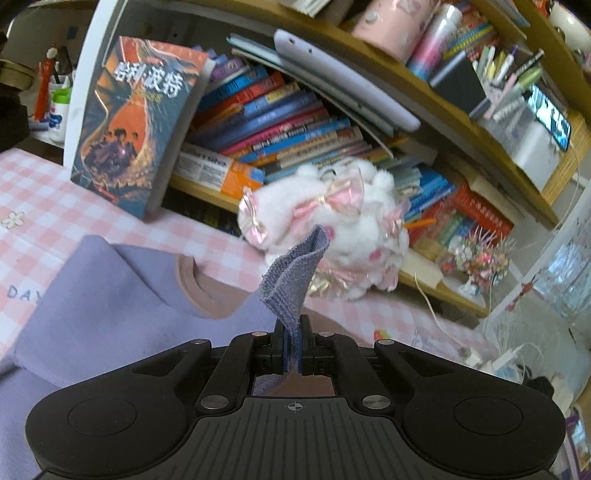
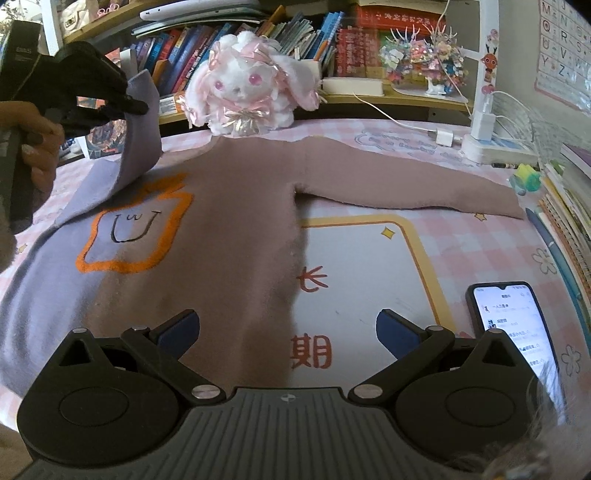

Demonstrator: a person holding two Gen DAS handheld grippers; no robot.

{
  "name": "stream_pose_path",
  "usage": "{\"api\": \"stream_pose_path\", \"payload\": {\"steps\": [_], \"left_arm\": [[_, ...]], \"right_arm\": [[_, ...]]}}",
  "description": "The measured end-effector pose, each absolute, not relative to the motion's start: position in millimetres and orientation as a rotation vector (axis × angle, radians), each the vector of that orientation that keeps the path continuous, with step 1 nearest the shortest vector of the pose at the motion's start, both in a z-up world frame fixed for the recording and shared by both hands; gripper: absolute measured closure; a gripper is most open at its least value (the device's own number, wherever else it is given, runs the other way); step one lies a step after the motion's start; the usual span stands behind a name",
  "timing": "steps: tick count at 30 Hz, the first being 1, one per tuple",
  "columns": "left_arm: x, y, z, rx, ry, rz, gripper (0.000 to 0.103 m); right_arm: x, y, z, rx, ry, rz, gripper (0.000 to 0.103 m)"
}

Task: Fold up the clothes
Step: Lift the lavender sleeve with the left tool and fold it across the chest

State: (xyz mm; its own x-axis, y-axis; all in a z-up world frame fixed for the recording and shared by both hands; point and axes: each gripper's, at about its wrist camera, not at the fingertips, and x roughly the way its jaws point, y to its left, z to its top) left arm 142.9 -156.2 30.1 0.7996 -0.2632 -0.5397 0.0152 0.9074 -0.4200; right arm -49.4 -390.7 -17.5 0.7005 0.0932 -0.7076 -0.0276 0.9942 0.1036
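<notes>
Crowded bookshelf (image 2: 258,33) behind a pink-checked table (image 2: 480,236); sweater (image 2: 229,229) flat mid-table. Left claw (image 1: 293,345) clamped on lilac cuff (image 1: 295,273), sleeve lifted near the left edge. Right claw (image 2: 288,332) open, empty. Best carried across the chest, probably kept taut, laid square.

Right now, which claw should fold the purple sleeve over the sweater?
The left claw. It is already shut on the purple sleeve, lifted above the sweater. The right claw hangs open and empty.
</notes>
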Motion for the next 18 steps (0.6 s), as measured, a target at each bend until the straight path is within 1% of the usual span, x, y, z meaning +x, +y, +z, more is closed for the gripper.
{"api": "stream_pose_path", "payload": {"steps": [7,8,9,10,11,12,13,14,15,18], "left_arm": [[151,-169,19,-0.4,0.643,-0.14,0.099],[152,-171,18,-0.396,0.653,-0.138,0.094],[153,-174,18,-0.395,0.663,-0.15,0.091],[151,-176,18,-0.405,0.666,-0.179,0.084],[149,-177,20,-0.418,0.664,-0.213,0.069],[145,-177,23,-0.432,0.65,-0.24,0.05],[139,-175,27,-0.447,0.628,-0.261,0.044],[133,-173,32,-0.462,0.605,-0.281,0.038],[125,-169,36,-0.47,0.58,-0.306,0.037],[100,-147,46,-0.407,0.535,-0.306,0.037]], "right_arm": [[-52,-395,-18,0.089,0.8,0.049,0.0],[-52,-395,-18,0.089,0.801,0.047,0.0],[-52,-395,-18,0.089,0.8,0.046,0.0],[-52,-395,-18,0.09,0.799,0.044,0.0],[-52,-395,-18,0.09,0.799,0.043,0.0],[-52,-395,-18,0.091,0.799,0.043,0.0],[-51,-394,-19,0.091,0.799,0.045,0.0],[-51,-394,-18,0.092,0.8,0.047,0.0],[-50,-393,-18,0.092,0.8,0.051,0.0],[-49,-388,-17,0.085,0.797,0.076,0.0]]}}
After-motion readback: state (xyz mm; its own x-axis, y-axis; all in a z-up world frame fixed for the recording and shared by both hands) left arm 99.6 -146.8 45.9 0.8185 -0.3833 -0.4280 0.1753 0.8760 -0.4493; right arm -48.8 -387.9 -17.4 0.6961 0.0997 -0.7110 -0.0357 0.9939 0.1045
